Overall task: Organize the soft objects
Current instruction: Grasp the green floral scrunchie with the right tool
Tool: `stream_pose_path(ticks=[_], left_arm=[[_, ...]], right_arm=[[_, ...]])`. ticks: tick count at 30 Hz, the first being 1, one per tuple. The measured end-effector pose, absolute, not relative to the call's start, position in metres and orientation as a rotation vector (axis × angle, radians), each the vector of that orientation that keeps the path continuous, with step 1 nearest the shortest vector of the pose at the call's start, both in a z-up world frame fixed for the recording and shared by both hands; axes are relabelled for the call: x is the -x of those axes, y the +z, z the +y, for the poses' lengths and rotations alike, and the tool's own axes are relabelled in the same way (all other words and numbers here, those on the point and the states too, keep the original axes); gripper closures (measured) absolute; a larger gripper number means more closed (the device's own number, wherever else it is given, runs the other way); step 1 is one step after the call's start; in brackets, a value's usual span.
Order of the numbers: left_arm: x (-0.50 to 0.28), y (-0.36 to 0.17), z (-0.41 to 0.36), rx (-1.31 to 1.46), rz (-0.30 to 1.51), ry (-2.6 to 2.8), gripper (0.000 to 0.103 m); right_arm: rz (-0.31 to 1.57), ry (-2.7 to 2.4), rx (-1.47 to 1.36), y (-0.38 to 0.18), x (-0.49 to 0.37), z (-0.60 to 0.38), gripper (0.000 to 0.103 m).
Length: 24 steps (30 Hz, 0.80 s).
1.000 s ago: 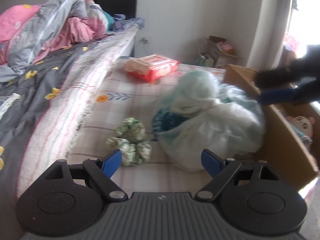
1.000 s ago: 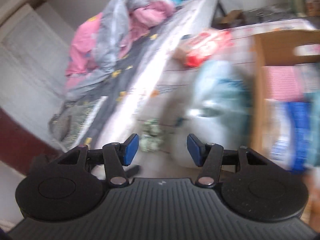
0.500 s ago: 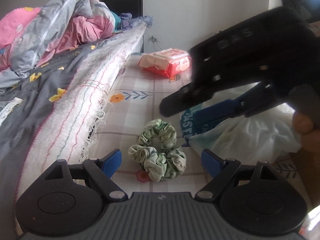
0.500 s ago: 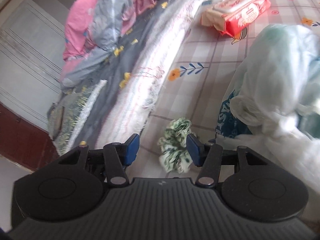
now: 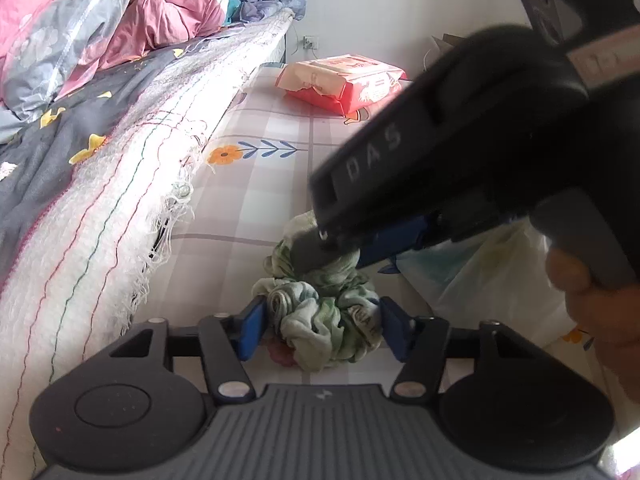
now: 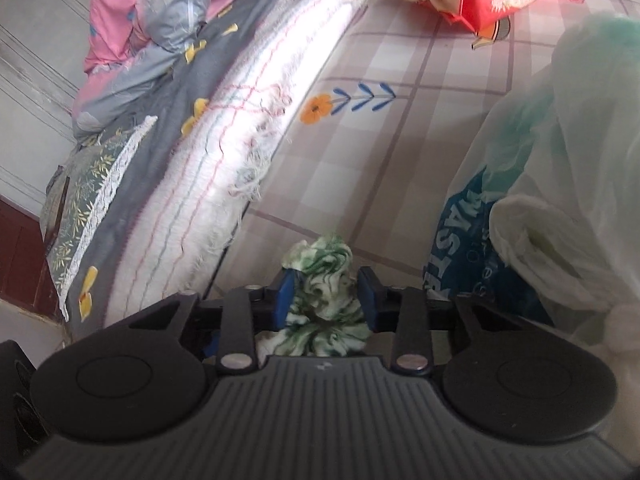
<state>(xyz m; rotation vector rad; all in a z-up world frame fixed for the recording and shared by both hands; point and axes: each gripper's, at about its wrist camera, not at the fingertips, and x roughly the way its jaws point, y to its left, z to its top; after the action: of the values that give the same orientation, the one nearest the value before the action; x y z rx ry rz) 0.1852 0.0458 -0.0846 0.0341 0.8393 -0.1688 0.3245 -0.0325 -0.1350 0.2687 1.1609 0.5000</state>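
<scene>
Green-and-white scrunchies [image 5: 320,312] lie in a small heap on the checked sheet beside the bed. My left gripper [image 5: 320,330] has its blue pads on either side of the near scrunchie and pressing it. My right gripper [image 6: 326,294] is shut on a far scrunchie [image 6: 320,280]; in the left wrist view its black body [image 5: 460,152] comes down from the upper right onto the heap.
A white plastic bag with blue print [image 6: 532,208] bulges at the right. A red pack of wipes [image 5: 344,80] lies further back on the sheet. The bed with a grey flowered cover and fringed white blanket [image 5: 100,184] runs along the left.
Both grippers moved in onto the scrunchie heap. The right gripper came down from the right and closed on a scrunchie. The left gripper narrowed around the near one.
</scene>
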Motion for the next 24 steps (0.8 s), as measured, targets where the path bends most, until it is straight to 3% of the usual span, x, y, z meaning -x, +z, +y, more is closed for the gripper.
stream_pose_path(ticks=[8,24], left_arm=[[-0.173,-0.080,0.042,-0.019,0.861,-0.176,0.062],[-0.143,-0.067,0.039,-0.010,0.887,-0.191,0.066]], right_arm=[[1.175,0.511,-0.279,-0.135,-0.311,-0.034,0.084],[1.195,0.531,-0.402,-0.135,-0.270,-0.058,0.085]])
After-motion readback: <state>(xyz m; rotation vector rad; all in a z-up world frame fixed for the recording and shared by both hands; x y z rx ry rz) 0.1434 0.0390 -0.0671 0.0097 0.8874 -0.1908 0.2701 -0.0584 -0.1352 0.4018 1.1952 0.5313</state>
